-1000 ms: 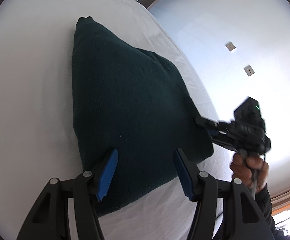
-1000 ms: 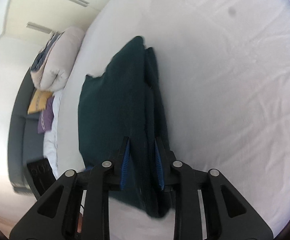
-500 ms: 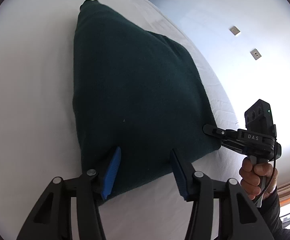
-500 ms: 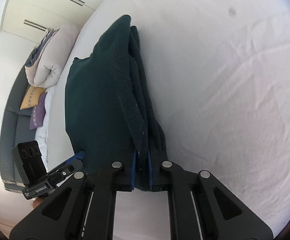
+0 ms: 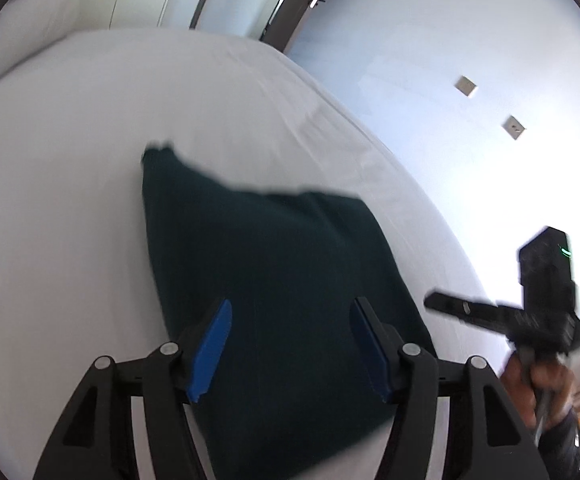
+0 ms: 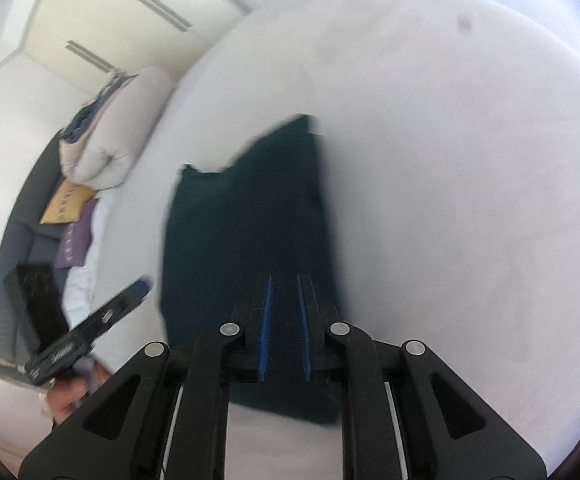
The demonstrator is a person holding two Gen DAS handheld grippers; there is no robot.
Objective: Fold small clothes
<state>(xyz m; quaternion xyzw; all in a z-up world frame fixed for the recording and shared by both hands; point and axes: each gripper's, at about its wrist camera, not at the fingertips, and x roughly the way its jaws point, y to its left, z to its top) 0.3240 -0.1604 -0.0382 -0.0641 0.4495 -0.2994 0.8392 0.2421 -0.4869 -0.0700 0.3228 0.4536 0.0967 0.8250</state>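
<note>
Seen first from the left wrist, a dark green folded garment (image 5: 274,300) lies flat on the white bed (image 5: 70,200), and the left gripper (image 5: 290,344) hangs above its near edge with its blue-padded fingers (image 5: 210,344) spread wide and holding nothing. To the right of the garment, off its side edge, the right gripper (image 5: 440,304) shows as a black tool in the person's right hand (image 5: 542,384); from this angle I cannot tell how far it is parted. Beyond the bed stand a pale wall with two small plates (image 5: 467,86) and a dark-framed doorway (image 5: 290,4). From the right wrist, the same garment (image 6: 250,240) sits directly ahead, and the right gripper (image 6: 283,300) has its pads nearly together with a narrow slit between them; motion blur keeps me from judging whether any cloth is pinched there. Only this view shows what lies left of the garment: the left gripper (image 6: 140,286) held by the left hand (image 6: 72,396), a rolled pale duvet (image 6: 118,136), yellow (image 6: 66,208) and purple (image 6: 76,240) cushions, and white wardrobe doors (image 6: 130,12).
</note>
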